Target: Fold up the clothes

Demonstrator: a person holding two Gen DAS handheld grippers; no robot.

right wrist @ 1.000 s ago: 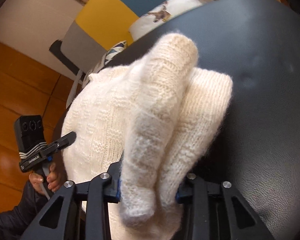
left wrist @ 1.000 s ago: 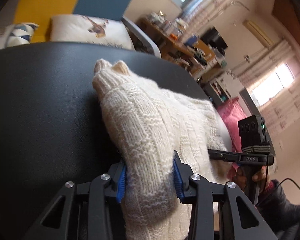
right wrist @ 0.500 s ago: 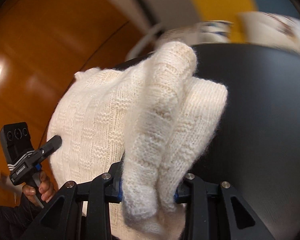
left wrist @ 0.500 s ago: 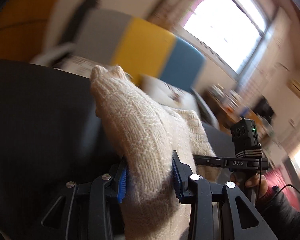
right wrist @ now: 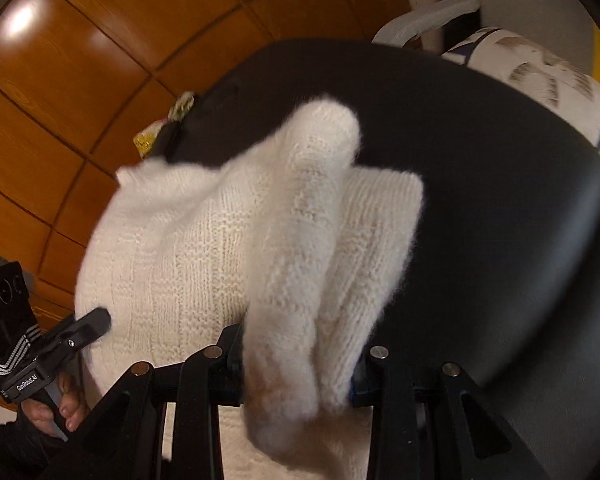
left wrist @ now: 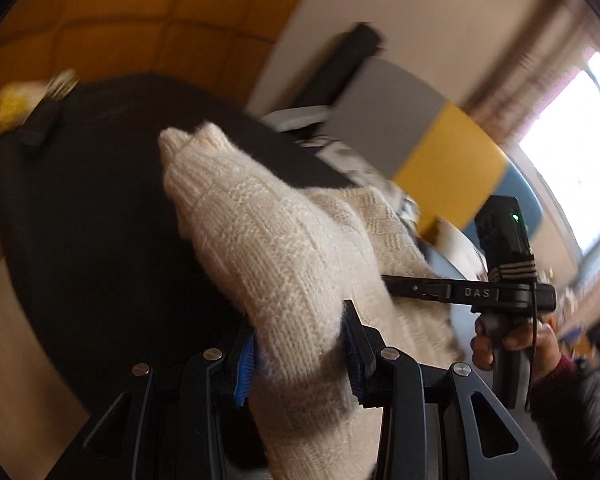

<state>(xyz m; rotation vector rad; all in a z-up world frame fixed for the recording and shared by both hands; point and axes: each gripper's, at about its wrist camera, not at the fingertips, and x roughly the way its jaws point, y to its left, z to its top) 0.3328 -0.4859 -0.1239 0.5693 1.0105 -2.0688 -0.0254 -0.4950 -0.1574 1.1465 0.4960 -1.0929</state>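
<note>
Left gripper [left wrist: 300, 354] and right gripper [right wrist: 300, 364] each clamp a bunched edge of the cream knit sweater [right wrist: 204, 248]. It stretches between them above the black counter [right wrist: 500, 168], folds running toward 12 o'clock.

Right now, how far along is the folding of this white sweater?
Partly done: the cream knit sweater is already doubled into layers on the black seat. In hand: the left gripper and right gripper each clamp a bunched edge. Left: lay it flat and release.
</note>
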